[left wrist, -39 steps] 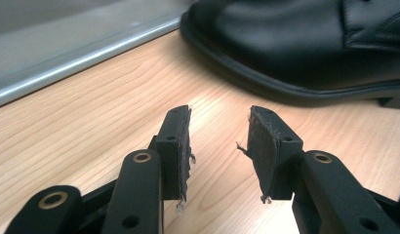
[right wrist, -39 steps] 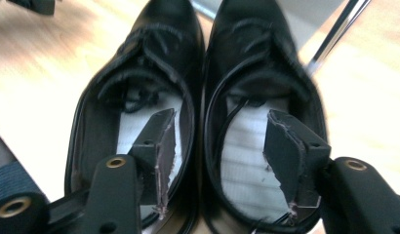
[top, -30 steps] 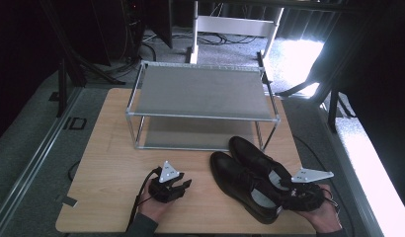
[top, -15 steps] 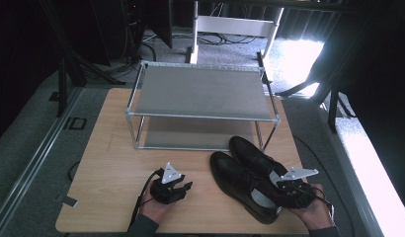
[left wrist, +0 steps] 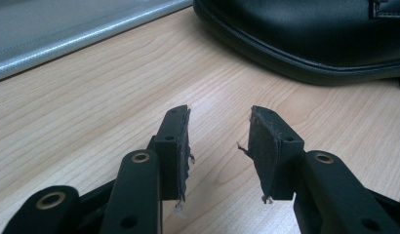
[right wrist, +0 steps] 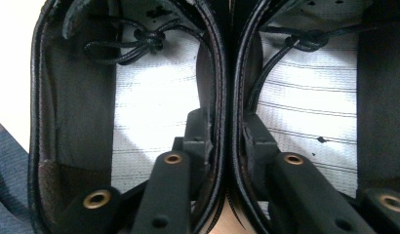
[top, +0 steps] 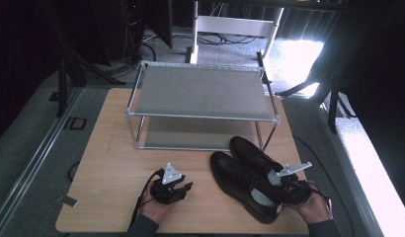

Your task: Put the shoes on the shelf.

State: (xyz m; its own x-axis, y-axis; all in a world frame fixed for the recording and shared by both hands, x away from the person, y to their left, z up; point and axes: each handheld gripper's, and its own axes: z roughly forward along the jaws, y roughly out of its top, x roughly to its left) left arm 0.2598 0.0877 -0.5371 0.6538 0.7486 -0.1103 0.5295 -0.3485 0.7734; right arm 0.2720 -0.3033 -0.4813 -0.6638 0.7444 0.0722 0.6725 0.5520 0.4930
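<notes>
Just clamping both shoes point(top: 250, 177) at lower right of the counter point(top: 111, 168) with right hand-held gripper point(right wrist: 226, 136) closing on their touching inner walls; left hand-held gripper point(left wrist: 220, 146) apart, idle; rack point(top: 200, 94) unfilled.

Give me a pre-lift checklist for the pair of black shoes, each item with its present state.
1. Right gripper has one jaw inside each shoe, the adjoining inner walls between them: ok; the jaws have just been closing.
2. Pads pressing both walls firmly: cannot tell.
3. Black shoes side by side, touching: ok.
4. Laces tied, clear of the jaws: ok.
5. Left gripper open, nothing between its jaws, resting apart from the shoes: ok.
6. Rack shelves free to take the pair: ok.
</notes>
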